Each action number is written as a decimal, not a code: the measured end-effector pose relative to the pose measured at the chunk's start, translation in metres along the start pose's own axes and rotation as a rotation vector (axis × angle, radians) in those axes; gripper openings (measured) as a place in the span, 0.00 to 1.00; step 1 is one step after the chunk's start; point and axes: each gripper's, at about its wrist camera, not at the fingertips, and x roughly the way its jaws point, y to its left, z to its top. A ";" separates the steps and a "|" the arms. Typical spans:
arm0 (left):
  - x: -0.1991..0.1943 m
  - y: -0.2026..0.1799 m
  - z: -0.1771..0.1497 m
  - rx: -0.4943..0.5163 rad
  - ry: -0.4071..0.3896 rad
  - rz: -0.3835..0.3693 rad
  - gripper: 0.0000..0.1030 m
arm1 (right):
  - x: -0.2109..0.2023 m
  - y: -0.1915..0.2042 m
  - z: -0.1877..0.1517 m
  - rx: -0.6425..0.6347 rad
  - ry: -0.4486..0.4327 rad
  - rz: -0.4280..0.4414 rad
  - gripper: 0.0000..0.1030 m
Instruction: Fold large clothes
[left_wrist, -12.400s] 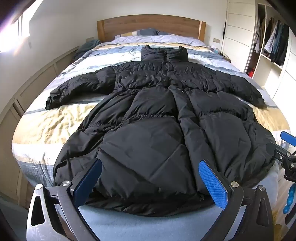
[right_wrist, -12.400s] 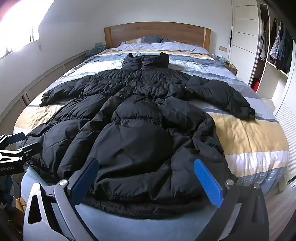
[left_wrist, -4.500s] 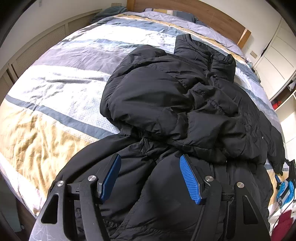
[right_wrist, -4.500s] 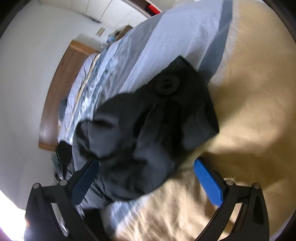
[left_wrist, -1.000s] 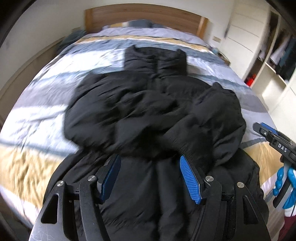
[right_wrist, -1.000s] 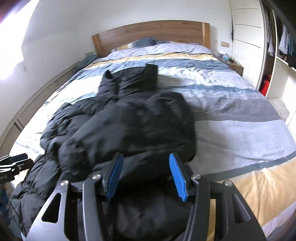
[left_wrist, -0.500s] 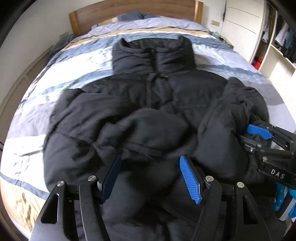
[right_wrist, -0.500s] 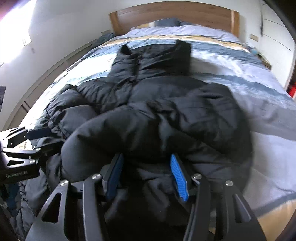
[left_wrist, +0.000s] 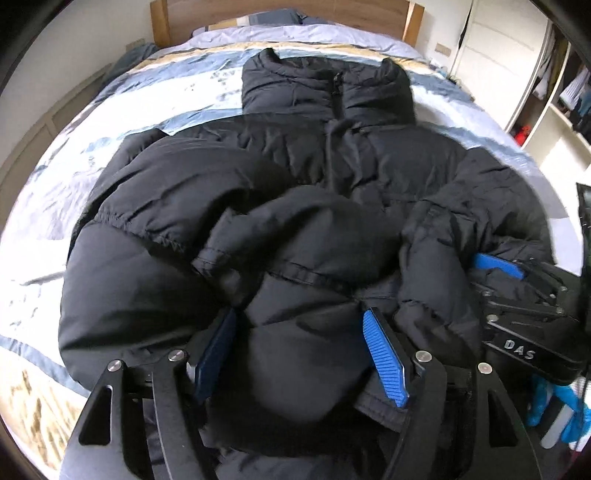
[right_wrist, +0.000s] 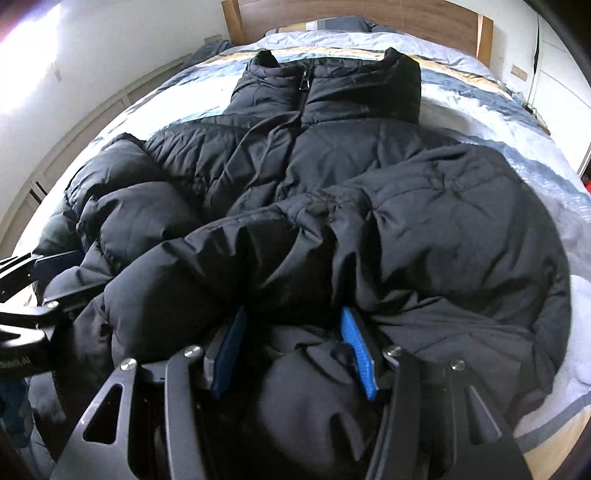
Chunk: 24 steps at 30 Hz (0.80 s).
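Observation:
A long black puffer coat (left_wrist: 325, 177) lies on the bed, collar toward the headboard, both sleeves folded in across its chest. My left gripper (left_wrist: 299, 325) is shut on a thick fold of the coat's lower part and holds it over the chest. My right gripper (right_wrist: 291, 325) is shut on another fold of the lower part beside it. The coat also fills the right wrist view (right_wrist: 332, 177). The right gripper shows in the left wrist view (left_wrist: 498, 266) at the right; the left gripper shows at the left edge of the right wrist view (right_wrist: 40, 264).
The striped duvet (left_wrist: 110, 122) covers the bed around the coat. A wooden headboard (left_wrist: 221, 11) stands at the far end with pillows (right_wrist: 332, 26). An open wardrobe (left_wrist: 561, 92) is on the right. A low wall panel (right_wrist: 92, 114) runs along the left.
Both grippers have moved forward toward the collar, carrying the coat's lower part up over the folded sleeves. The collar now looks closer and larger in both views.

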 end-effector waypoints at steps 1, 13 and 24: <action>-0.005 0.000 0.001 -0.004 -0.005 -0.012 0.67 | -0.004 0.000 0.000 -0.003 0.001 -0.003 0.50; -0.038 -0.031 0.009 0.077 -0.077 -0.073 0.68 | -0.086 -0.026 0.012 -0.031 -0.115 -0.012 0.51; 0.021 -0.028 0.000 0.053 0.007 -0.033 0.71 | -0.029 -0.060 -0.017 0.029 -0.007 -0.091 0.51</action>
